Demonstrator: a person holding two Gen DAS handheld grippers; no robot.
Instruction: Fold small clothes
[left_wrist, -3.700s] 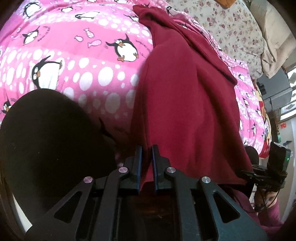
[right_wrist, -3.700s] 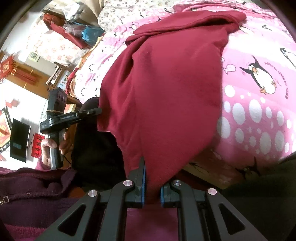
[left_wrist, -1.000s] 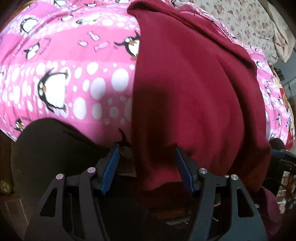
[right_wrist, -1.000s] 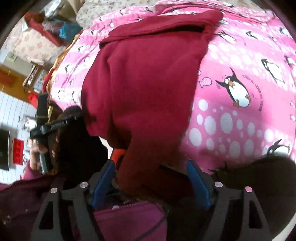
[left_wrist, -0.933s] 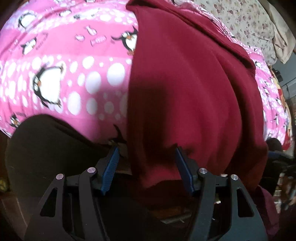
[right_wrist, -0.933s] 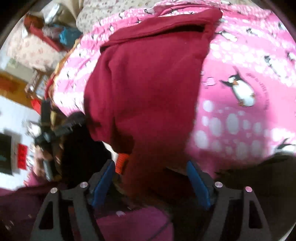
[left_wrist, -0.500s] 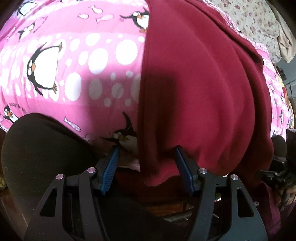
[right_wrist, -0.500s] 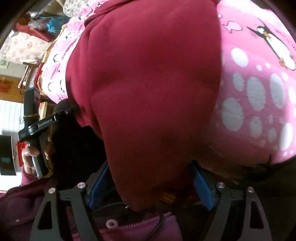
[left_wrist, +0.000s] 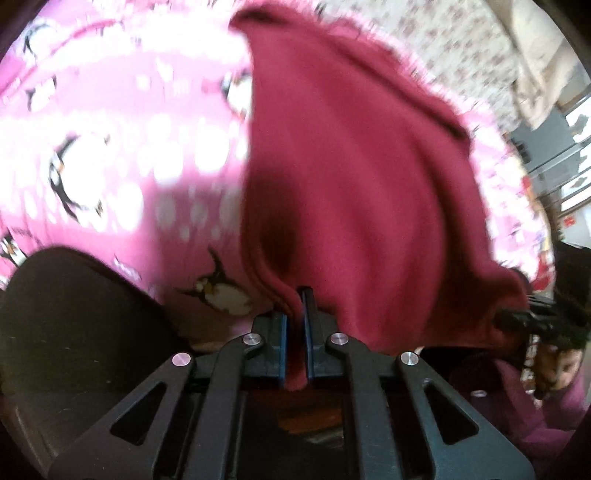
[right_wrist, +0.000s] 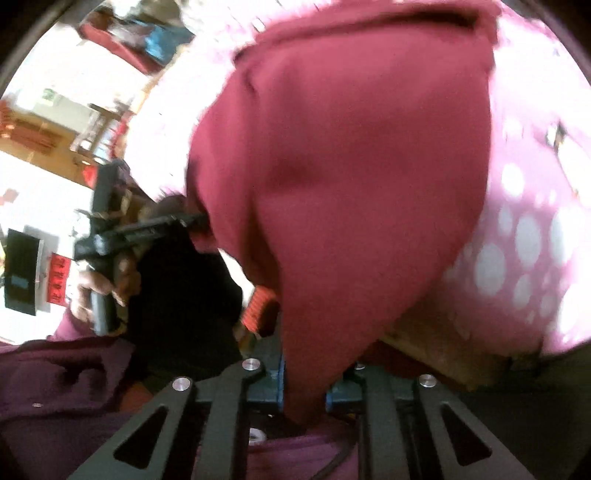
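A dark red garment (left_wrist: 354, 177) lies on a pink penguin-print bedspread (left_wrist: 110, 155), its near edge hanging toward me. My left gripper (left_wrist: 294, 295) is shut on the near left corner of that edge. The garment also fills the right wrist view (right_wrist: 351, 177). My right gripper (right_wrist: 303, 373) is shut on its near right corner, the cloth bunched between the blue pads. Each gripper shows small in the other's view: the right one (left_wrist: 532, 317) and the left one (right_wrist: 110, 236). Both views are blurred by motion.
The pink bedspread also shows in the right wrist view (right_wrist: 524, 229). A floral quilt (left_wrist: 461, 48) lies at the far end of the bed. My dark trouser leg (left_wrist: 74, 317) is at the lower left. Room furniture (right_wrist: 48, 122) stands beyond the bed.
Both grippers were open around the garment's near edge half a second ago. Both have now shut on it. The cloth is pulled up into peaks at each grip.
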